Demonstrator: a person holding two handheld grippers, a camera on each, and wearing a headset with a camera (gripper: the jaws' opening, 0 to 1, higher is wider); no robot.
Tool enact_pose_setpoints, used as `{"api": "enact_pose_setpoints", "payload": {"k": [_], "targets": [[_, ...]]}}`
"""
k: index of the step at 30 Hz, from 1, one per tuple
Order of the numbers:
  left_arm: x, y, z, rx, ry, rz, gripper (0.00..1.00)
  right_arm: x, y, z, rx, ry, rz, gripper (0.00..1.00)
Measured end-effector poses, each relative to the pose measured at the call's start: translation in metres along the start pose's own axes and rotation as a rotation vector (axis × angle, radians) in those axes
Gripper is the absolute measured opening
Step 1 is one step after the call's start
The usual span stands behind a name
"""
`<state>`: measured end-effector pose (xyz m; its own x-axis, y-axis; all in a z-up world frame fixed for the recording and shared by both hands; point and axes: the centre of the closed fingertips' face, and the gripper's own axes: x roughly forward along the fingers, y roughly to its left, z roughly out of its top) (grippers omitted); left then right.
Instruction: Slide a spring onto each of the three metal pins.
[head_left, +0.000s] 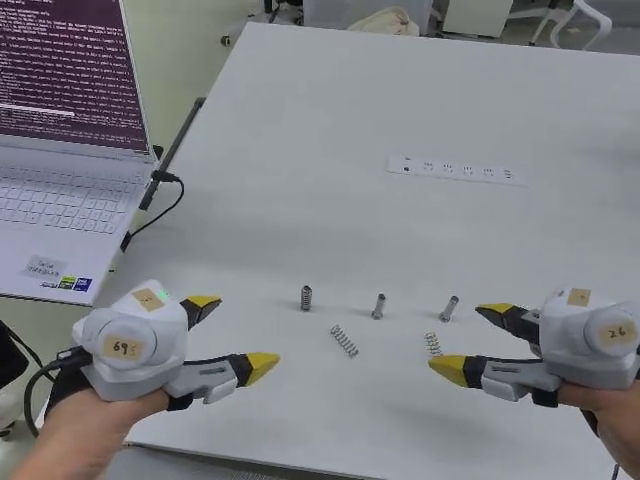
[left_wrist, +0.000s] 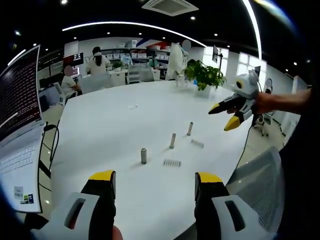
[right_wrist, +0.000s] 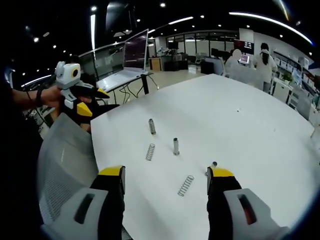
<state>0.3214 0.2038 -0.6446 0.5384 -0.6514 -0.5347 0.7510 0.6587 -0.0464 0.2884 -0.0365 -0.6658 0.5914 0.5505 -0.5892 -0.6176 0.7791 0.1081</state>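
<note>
Hovering with jaws spread and nothing between them, the left gripper (head_left: 232, 333) and right gripper (head_left: 470, 339) flank the work on the table (head_left: 400, 100).

3 pins stand upright in a row. The left pin (head_left: 306, 297) looks ribbed, as if it already wears a spring, while the middle pin (head_left: 379, 305) and right pin (head_left: 450, 307) look bare. 2 loose springs lie flat just in front of the row. The left spring (head_left: 344, 340) lies between the left and middle pins. The right spring (head_left: 432, 344) lies near the right pin and just beside the right gripper's lower tip.

My reading is that 1 of 3 is done and the step in hand is picking up the next spring. The right gripper is best placed. It would need to close across the right spring's coils, lift it, turn it upright and line its bore up over the right pin. The spring is thin and lies flat, so it may roll or squirt out of a hard pinch.

Room is generous. The power strip (head_left: 456, 170) lies well behind the pins, and the laptop (head_left: 60, 150) and its cable (head_left: 160, 205) sit well off to the left. The table's near edge runs close under both grippers, so a flicked spring could drop off.
</note>
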Motion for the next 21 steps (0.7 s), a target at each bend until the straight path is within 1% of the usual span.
{"api": "enact_pose_setpoints", "payload": {"k": [3,9,13,15,21], "targets": [[0.000,-0.001,0.001,-0.001,-0.001,-0.003,0.60,-0.006,-0.001,-0.004,0.011,-0.004,-0.007,0.66],[0.001,-0.004,-0.002,0.003,0.007,-0.014,0.62,-0.016,-0.001,-0.009,0.035,-0.016,-0.024,0.69],[0.002,-0.005,-0.003,0.004,0.011,-0.018,0.62,-0.017,0.000,-0.012,0.049,-0.007,-0.027,0.69],[0.003,-0.006,-0.003,0.011,0.015,-0.024,0.62,-0.017,0.001,-0.015,0.045,0.000,-0.023,0.71],[0.009,-0.012,-0.002,0.040,0.032,-0.046,0.62,-0.018,0.004,-0.015,0.050,-0.002,-0.016,0.72]]}}
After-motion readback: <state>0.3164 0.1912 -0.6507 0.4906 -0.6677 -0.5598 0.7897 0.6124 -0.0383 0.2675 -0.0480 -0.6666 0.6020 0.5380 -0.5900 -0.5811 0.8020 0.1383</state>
